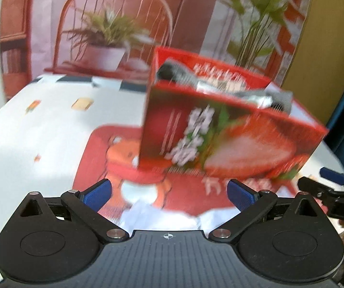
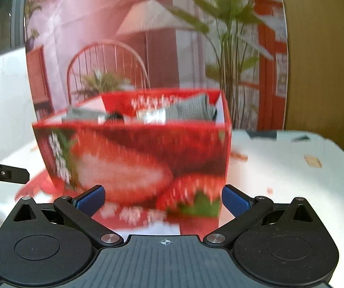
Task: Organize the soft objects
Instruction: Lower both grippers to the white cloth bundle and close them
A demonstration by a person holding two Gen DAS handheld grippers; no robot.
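Left gripper [image 1: 168,194] and right gripper [image 2: 163,198], both spread wide, empty, facing strawberry box [image 2: 133,160] holding grey socks [image 2: 191,111].

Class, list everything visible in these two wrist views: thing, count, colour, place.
strawberry box: one, red, on the table, ahead of both grippers
socks: several, grey and black, inside the box
red mat: one, bear print, under the box
tablecloth: one, white, patterned
backdrop: one, printed room scene, behind the table
left gripper: blue fingers, open
right gripper: blue fingers, open
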